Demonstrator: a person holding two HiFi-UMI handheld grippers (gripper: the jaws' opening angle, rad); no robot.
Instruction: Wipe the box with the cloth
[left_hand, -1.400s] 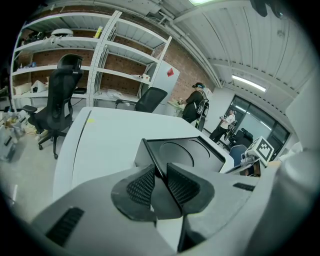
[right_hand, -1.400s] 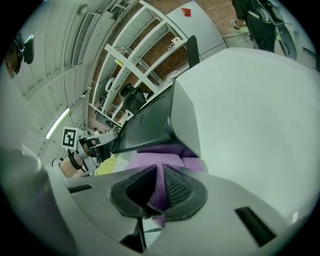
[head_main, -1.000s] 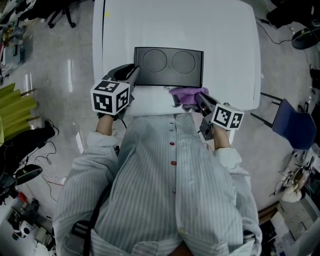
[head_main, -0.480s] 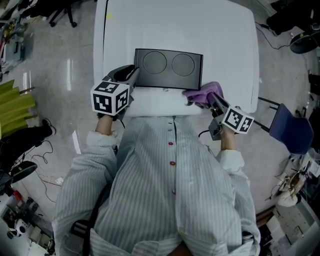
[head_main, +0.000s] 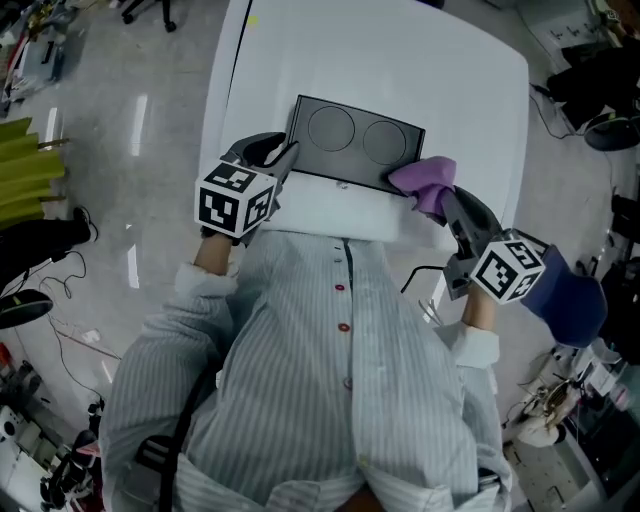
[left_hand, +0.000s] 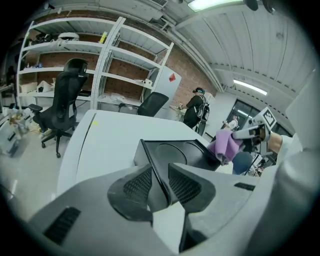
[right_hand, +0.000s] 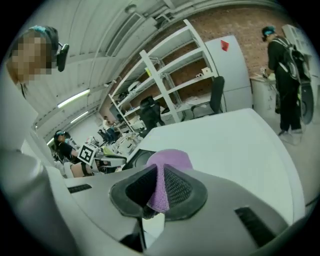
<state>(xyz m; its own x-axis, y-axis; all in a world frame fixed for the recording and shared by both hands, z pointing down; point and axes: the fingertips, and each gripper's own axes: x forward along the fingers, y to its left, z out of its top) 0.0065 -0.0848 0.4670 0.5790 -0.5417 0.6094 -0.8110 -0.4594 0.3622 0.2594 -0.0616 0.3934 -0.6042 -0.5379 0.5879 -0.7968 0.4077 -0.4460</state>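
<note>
Left tool clamps the box by its rim; right tool pinches the cloth at the box's right corner.

Upper frame, the desk lies bare beyond the box, with open strips at its left and right. The left tool blocks the box's left edge; the right tool and cloth its right corner.

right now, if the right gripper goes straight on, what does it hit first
Probably the right end of the flat black rectangular box, the right gripper's purple cloth touching first; depth unclear.
</note>
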